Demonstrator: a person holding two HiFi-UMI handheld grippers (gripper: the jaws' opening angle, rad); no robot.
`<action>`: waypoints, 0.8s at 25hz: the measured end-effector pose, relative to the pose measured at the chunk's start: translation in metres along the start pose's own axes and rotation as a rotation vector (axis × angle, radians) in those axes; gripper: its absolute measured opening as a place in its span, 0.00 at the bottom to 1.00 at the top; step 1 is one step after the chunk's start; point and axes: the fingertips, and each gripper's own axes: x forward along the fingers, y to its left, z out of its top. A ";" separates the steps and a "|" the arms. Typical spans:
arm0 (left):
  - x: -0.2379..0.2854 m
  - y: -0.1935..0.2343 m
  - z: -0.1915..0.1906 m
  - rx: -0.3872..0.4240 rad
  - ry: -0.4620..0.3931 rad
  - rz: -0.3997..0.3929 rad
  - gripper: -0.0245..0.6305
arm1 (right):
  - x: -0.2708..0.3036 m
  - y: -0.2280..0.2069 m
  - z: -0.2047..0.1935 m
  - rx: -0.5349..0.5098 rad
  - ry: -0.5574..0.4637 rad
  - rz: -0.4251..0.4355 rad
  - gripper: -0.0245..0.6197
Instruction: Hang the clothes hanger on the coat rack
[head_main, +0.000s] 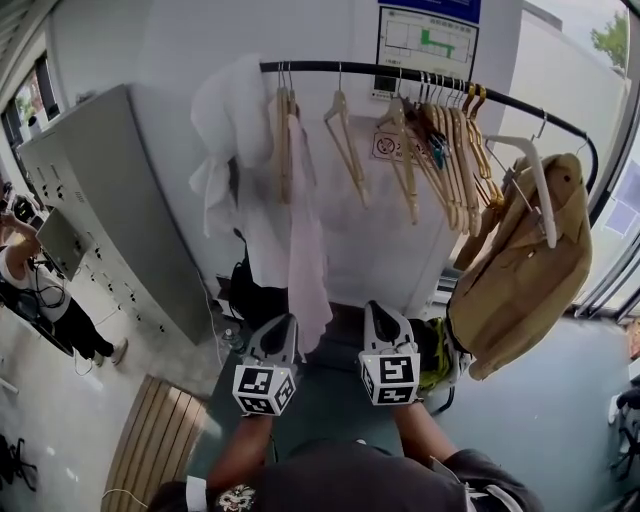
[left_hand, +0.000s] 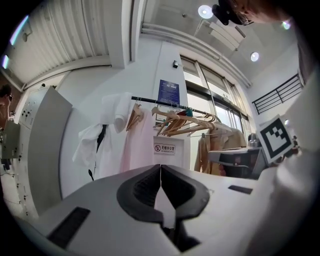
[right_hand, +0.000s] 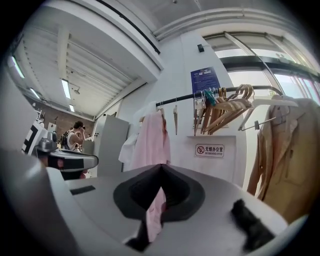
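Left tool (left_hand: 160, 166), lower centre of the head view: clenched, tips meeting, nothing between them. Right tool (right_hand: 160, 166), just beside it: likewise clenched. The pink seen through the opening behind its tips was judged to be the pink garment (head_main: 305, 270) hanging beyond, not cloth in the grip.

No clothes hanger was in either tool. All hangers seen were on the coat rack (head_main: 400, 72) across the top of the head view:
- one under the pink garment, left of centre;
- a bare wooden hanger (head_main: 346, 145) at centre;
- a bunch of wooden hangers (head_main: 440, 160) to its right;
- a white hanger (head_main: 535, 175) carrying a tan coat (head_main: 525, 280) at far right.

A white garment (head_main: 235, 130) hung at the rail's left end.

Judgement: with both tools free, any further hanging calls for a grip on the hanger's neck. The hook should be raised clear over the rail and lowered into a free stretch beside the bare hanger. Release should follow only once the hook is seated.

Containers: a locker cabinet (head_main: 110, 190) stood at upper left, doors closed, contents not visible.
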 end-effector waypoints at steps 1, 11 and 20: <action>0.001 -0.003 0.000 0.004 0.003 -0.005 0.05 | -0.002 -0.002 0.001 0.002 -0.004 -0.005 0.06; 0.009 -0.018 -0.003 0.013 0.014 -0.028 0.05 | -0.007 -0.012 -0.002 0.015 0.010 -0.019 0.06; 0.010 -0.027 -0.009 0.007 0.029 -0.041 0.05 | -0.015 -0.017 -0.012 0.018 0.033 -0.031 0.06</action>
